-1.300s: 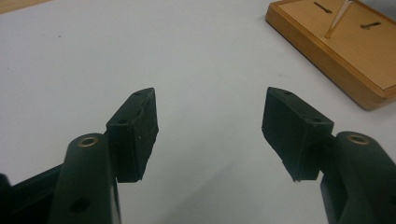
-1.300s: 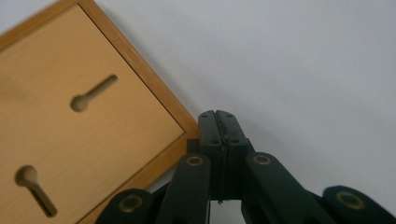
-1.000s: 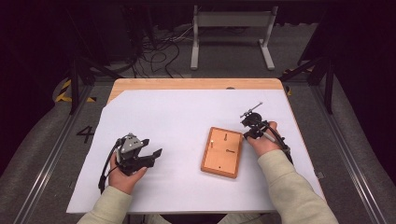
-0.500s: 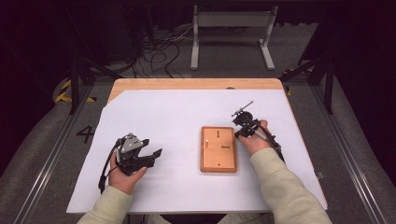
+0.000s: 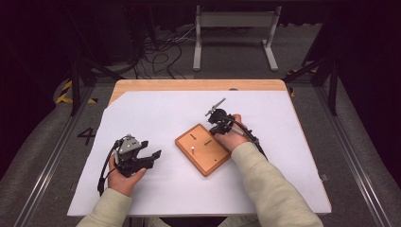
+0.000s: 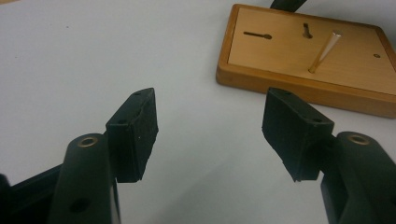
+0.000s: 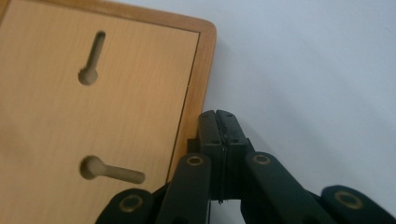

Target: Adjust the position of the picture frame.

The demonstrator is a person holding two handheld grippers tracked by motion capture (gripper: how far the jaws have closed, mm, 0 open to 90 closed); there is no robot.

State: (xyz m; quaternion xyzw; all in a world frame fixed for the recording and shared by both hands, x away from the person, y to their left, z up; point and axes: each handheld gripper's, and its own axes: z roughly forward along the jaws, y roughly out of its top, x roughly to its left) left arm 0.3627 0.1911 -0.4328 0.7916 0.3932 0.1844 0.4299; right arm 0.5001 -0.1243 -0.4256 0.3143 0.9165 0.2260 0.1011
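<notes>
High view puts the person's two forearms nearest, at the bottom edge of the table (image 5: pixel 142 109), which is covered by a white sheet. The left gripper (image 5: pixel 150 158) rests near the front-left part of the sheet, its jaws standing apart with nothing between them; in the left gripper view the two black pads (image 6: pixel 135 133) frame bare white surface.

Farther in, about mid-table, lies the wooden board (image 5: pixel 204 149), flat on the sheet and turned so that its corners point toward the table's edges, like a diamond. A small metal pin (image 6: pixel 323 55) stands up from its face beside two keyhole slots (image 7: pixel 93 58).

The right gripper (image 5: pixel 218 128) is at the board's far-right edge. In the right gripper view its jaws are pressed together with nothing held, and their tips sit against the board's rounded rim just below a corner, the board lying to the jaws' left in that view.

The board's long axis runs diagonally from the table's far-left toward its front-right. The right hand is plainly the nearer one, touching the rim; the left gripper is well apart, with the board ahead and to the right of its jaws. I judge the closed right jaws are set to nudge or turn the board rather than grasp it.
</notes>
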